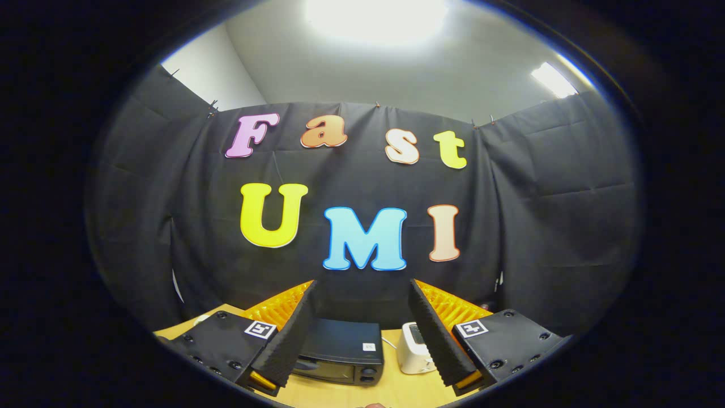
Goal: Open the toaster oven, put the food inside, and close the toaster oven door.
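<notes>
Between the 2 black fingers (294, 334) of the hand-held gripper (362, 289) sits a black box-shaped toaster oven (340, 351) with a dark glass door. It stands on the light wooden tabletop (396, 391), beyond the fingertips and well below them. Its door looks closed. 2 small round knobs show at the right side of its front.

Just beside the toaster oven, on its right, stands a small white boxy appliance (410, 348). It is partly hidden behind the right finger. A thin white cord runs between the 2 machines.

The fingers are wide apart and hold nothing. Each one has a ridged black pad on its inner side and a bright orange ribbed back. Their tips point up toward the black cloth wall (566, 226) of the booth. At the base of each finger is a black plate with a small square black-and-white marker (260, 329) on it.

Above the cloth wall is a pale grey ceiling (396, 73) with 2 bright lights. A tiny bit of something pale pink shows at the near edge of the tabletop, too small to tell what it is.
</notes>
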Demonstrator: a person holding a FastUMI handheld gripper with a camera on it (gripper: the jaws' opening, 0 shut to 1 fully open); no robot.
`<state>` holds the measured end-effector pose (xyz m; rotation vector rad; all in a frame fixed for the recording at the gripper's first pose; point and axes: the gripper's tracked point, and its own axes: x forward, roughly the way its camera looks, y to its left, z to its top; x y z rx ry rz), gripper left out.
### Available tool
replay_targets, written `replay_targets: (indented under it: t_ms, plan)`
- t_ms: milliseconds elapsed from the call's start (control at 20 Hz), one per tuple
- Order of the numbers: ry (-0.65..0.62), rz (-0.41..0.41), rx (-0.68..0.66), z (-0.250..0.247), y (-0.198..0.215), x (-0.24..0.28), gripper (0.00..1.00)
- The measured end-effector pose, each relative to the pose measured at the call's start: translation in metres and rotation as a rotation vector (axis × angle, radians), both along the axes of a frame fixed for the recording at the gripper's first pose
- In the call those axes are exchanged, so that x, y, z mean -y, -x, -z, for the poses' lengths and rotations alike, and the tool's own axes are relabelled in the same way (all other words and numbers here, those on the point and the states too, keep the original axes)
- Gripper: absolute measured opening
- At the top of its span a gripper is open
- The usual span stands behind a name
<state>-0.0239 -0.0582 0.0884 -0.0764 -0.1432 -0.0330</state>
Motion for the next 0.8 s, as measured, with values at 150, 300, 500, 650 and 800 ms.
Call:
replay_targets:
  t_ms: [150,300,500,650,800]
  plan:
    - [-0.044,0.035,-0.071,0.035,0.025,0.019,0.99]
    - [-0.051,0.054,-0.107,0.053,0.024,0.025,0.99]
    - [-0.065,0.04,-0.092,0.046,0.011,0.018,0.99]
    - [-0.064,0.014,-0.086,0.043,0.006,0.006,0.99]
    - [-0.053,-0.019,-0.079,0.037,0.001,-0.011,0.99]
